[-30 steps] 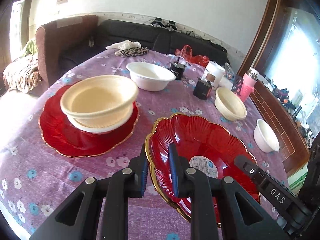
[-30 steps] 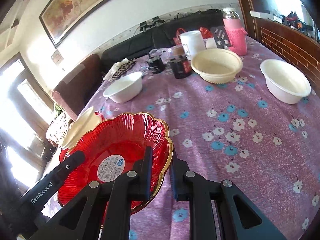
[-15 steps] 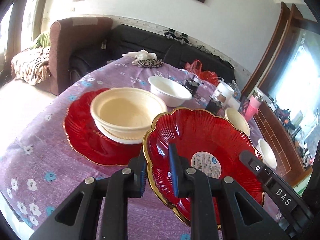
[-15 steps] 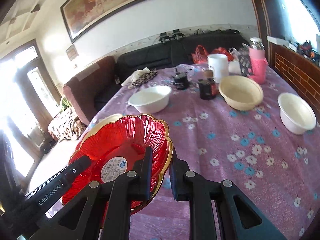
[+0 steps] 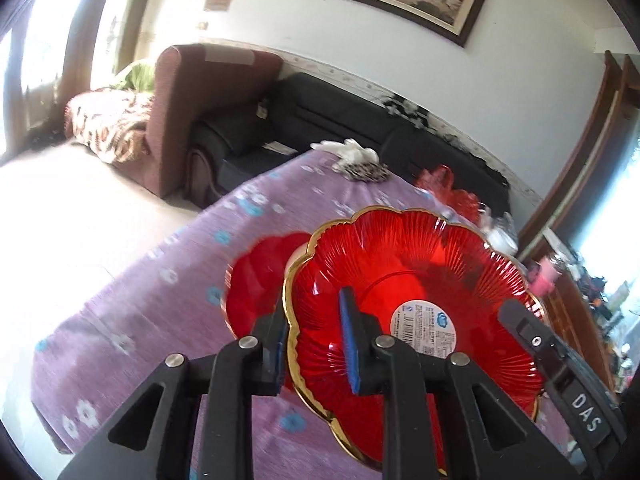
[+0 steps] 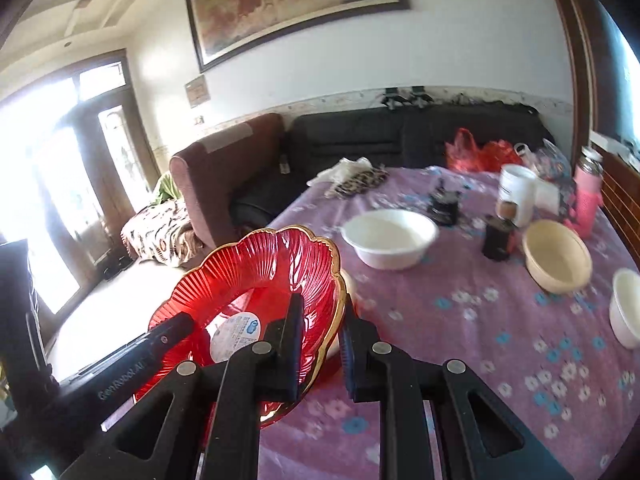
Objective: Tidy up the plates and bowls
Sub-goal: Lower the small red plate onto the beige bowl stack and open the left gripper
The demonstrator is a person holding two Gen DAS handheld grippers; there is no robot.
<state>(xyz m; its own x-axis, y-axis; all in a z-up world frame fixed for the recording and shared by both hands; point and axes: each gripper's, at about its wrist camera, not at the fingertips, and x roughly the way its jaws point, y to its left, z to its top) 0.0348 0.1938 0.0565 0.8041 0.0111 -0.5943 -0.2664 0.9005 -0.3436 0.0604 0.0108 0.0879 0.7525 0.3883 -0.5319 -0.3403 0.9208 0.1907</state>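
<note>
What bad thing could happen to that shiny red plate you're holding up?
1. The red plate is off the table, pinched only at its thin gold rim by the left gripper and the right gripper on opposite sides. If either pinch slips, it could tip and fall.
2. It hangs over the other red plate and hides most of it, so lowering it blind could bump whatever sits there.

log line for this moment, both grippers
left gripper: shut on red plate rim | right gripper: shut on opposite rim | red plate: held above tablecloth, partly hiding second red plate
</note>
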